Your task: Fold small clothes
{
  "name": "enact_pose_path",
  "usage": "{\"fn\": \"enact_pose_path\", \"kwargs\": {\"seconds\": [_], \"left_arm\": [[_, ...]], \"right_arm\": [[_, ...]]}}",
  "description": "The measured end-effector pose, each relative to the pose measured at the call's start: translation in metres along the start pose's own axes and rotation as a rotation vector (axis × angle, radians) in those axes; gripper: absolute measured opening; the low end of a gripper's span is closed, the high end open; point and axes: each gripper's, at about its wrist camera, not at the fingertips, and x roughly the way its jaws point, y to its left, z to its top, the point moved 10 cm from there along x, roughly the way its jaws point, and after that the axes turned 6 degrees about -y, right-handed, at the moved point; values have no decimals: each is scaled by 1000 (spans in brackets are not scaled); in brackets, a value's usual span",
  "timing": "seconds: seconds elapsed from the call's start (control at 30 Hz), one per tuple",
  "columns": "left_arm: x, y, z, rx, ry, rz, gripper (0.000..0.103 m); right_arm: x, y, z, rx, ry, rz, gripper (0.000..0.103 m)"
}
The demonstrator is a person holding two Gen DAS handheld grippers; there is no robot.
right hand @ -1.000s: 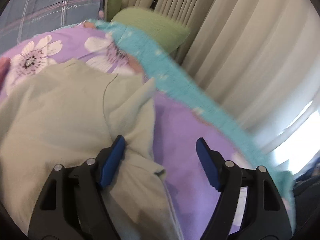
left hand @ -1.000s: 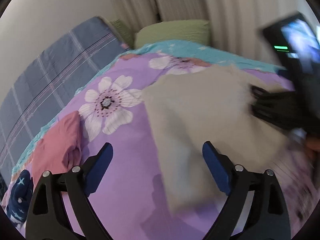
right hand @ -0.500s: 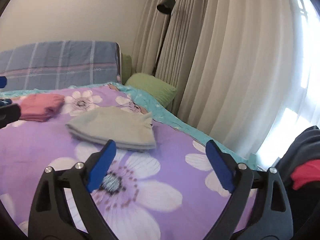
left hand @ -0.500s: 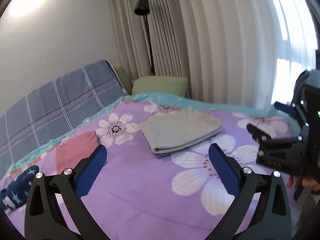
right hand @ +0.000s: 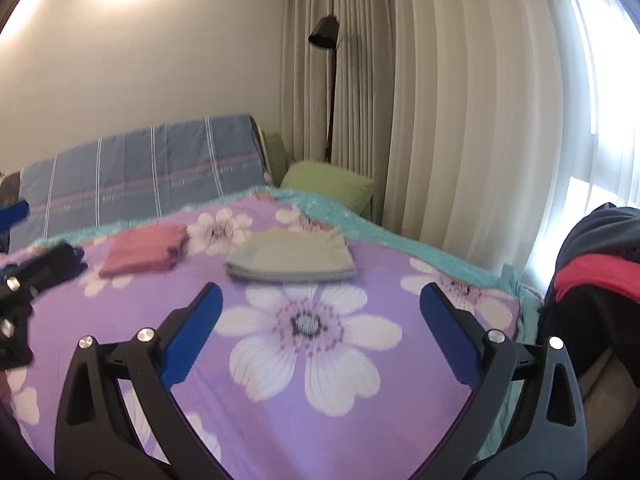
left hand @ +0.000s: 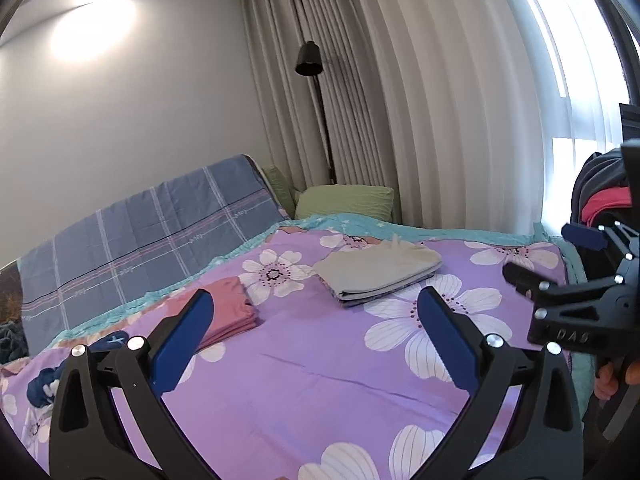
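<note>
You're holding both tongs up off the bed [left hand: 312,376], each with its two blue-padded fingers spread wide apart and nothing between them. Left gripper [left hand: 316,320] is pointing across the purple flowered cover; right gripper [right hand: 320,320] is doing the same from the window side, and you're seeing its black frame at the right edge of the left view.

Taking the folded grey shirt [left hand: 378,270] as reference: it's lying flat as a neat rectangle on the cover, well beyond both sets of fingertips and touching neither. It's reading as a finished fold, judging by the stacked edges showing along its near side. It's sitting toward the pillow end, probably to keep the near part of the bed free as working space.

Left of the shirt, a folded pink garment [left hand: 230,312] is resting near the blue plaid blanket [left hand: 140,232], apart from the shirt, so the done items are lining up in a row. Further left of that, a dark blue starred piece [left hand: 44,384] is partly hiding behind the left tong's frame; can't tell whether it's folded.

Right of the shirt, off the bed edge, a dark heap with something red [right hand: 592,276] in it is sitting by the curtain. That's likely where the next item is coming from, which would explain the open, empty tongs.
</note>
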Motion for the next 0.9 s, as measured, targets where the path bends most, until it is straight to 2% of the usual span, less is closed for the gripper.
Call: {"fn": "enact_pose_path", "kwargs": {"seconds": [0.2,0.37,0.6,0.9], "left_arm": [[-17,11,-7,-63,7,-3,102],[-25,13,-12,-49,6,2,102],[-27,21,-28,-103,22,5,102],[-23,22,-39,-90,52,17,102]], "right_arm": [[-25,6,-11,4,35,-3,100],[-33,16,-15,-24,44,-19,100],[-27,24,-28,8,110,-19,100],[-20,25,-38,20,139,-20,100]]}}
